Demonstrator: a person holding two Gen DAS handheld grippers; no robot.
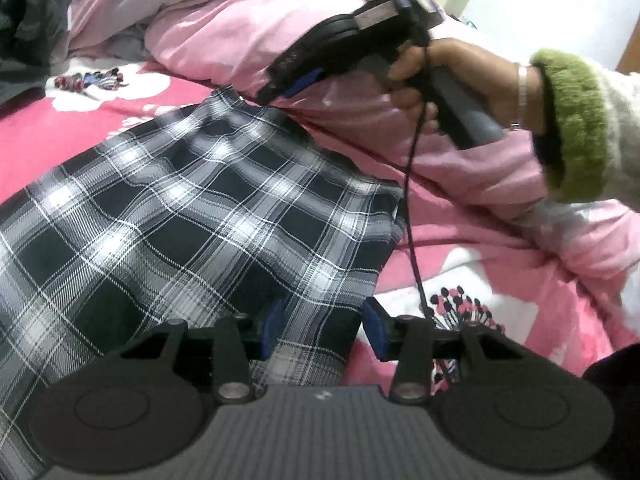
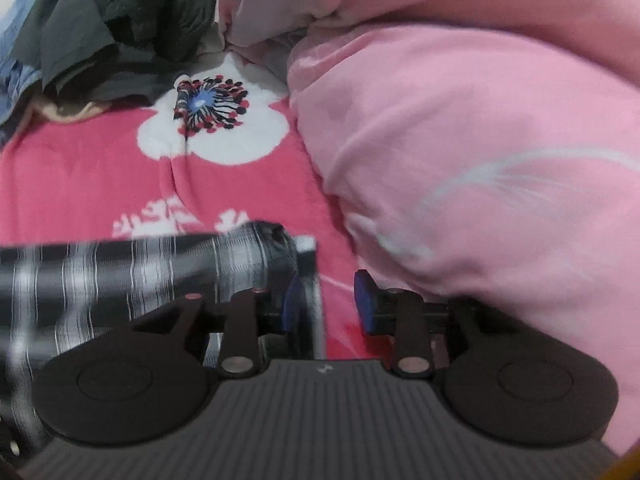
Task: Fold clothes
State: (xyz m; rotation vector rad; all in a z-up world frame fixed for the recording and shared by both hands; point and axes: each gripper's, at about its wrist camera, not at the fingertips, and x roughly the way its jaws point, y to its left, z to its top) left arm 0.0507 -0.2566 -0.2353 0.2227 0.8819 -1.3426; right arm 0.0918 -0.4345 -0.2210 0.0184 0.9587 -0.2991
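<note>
The black-and-white plaid cloth garment [image 1: 192,216] lies flat on the pink flowered bed [image 1: 68,140]. Left tool [image 1: 322,330] spread over its corner, right tool [image 2: 325,300] spread, empty; next, each must pinch an edge to fold.

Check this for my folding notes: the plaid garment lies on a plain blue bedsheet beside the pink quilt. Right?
Not quite. The plaid garment lies on a pink bedsheet printed with white flowers, not a plain blue one; the right wrist view shows it clearly. It does lie beside the pink quilt.
</note>
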